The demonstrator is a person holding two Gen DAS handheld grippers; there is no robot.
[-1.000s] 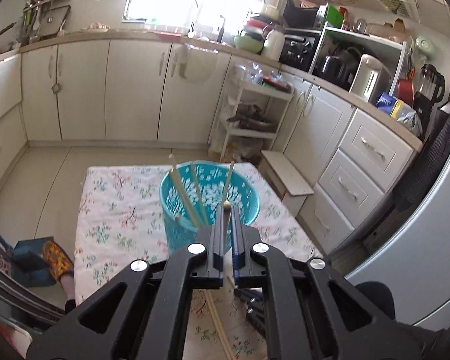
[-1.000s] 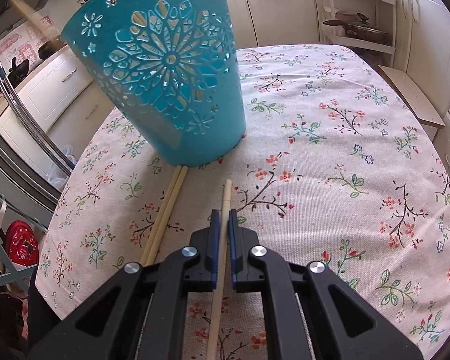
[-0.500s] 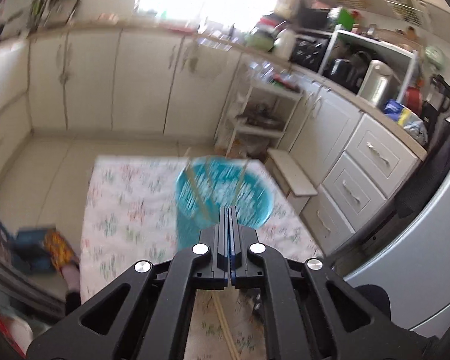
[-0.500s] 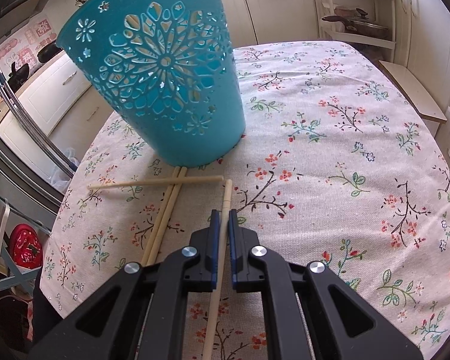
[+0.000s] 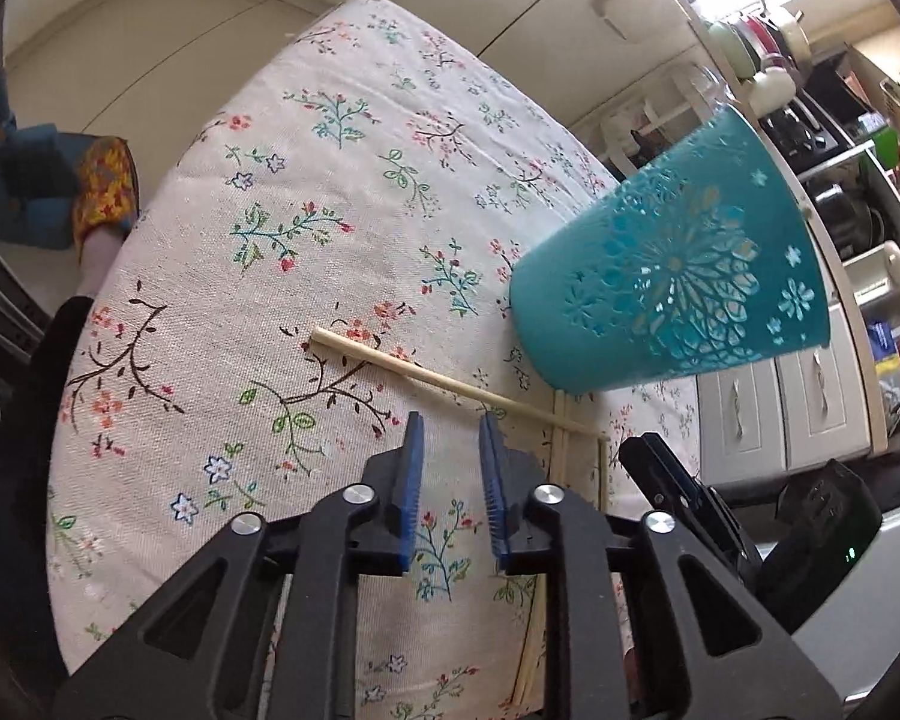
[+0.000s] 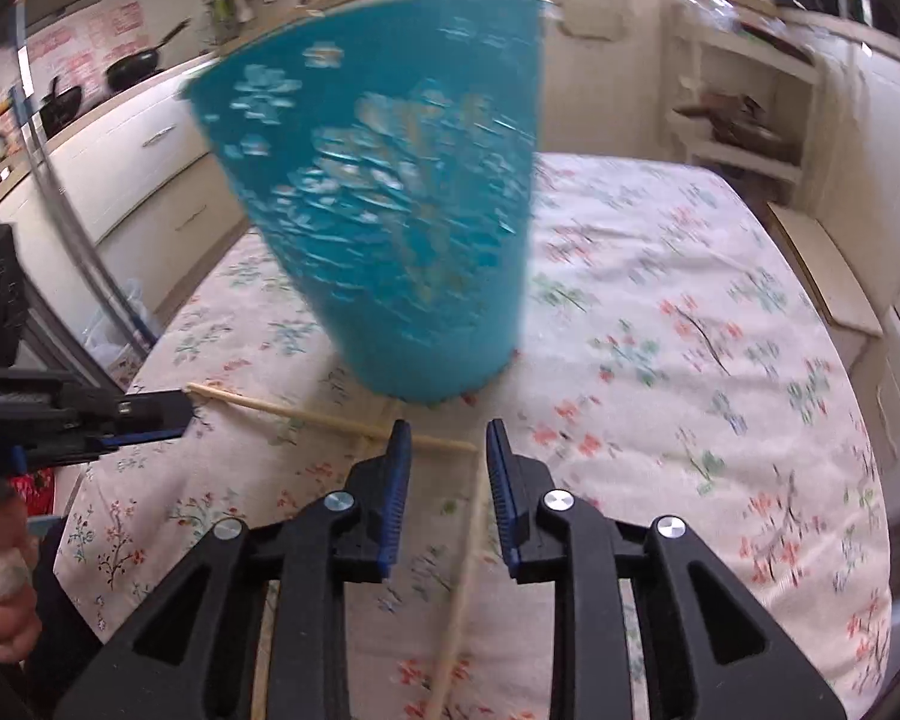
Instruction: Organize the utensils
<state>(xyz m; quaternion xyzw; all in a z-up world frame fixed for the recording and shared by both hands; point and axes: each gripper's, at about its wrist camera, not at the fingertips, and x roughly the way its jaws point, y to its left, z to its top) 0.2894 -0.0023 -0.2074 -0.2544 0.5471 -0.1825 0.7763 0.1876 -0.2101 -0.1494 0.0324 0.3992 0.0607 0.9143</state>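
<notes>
floral tablecloth (image 5: pixel 282 192) covers table | cream cabinets (image 6: pixel 144 162) behind | black pan (image 6: pixel 135 69) on counter | patterned slipper (image 5: pixel 103 186) on floor

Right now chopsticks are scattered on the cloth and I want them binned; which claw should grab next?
Right claw: it is open with a chopstick running between its fingers. The left claw, also open, only nears the crosswise chopstick.

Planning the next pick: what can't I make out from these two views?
- Inside of the teal basket: left wrist view, its wall hides any contents.
- Basket pattern: right wrist view, motion-blurred.
- Near ends of the chopsticks: left wrist view, hidden behind the left tongs.
</notes>
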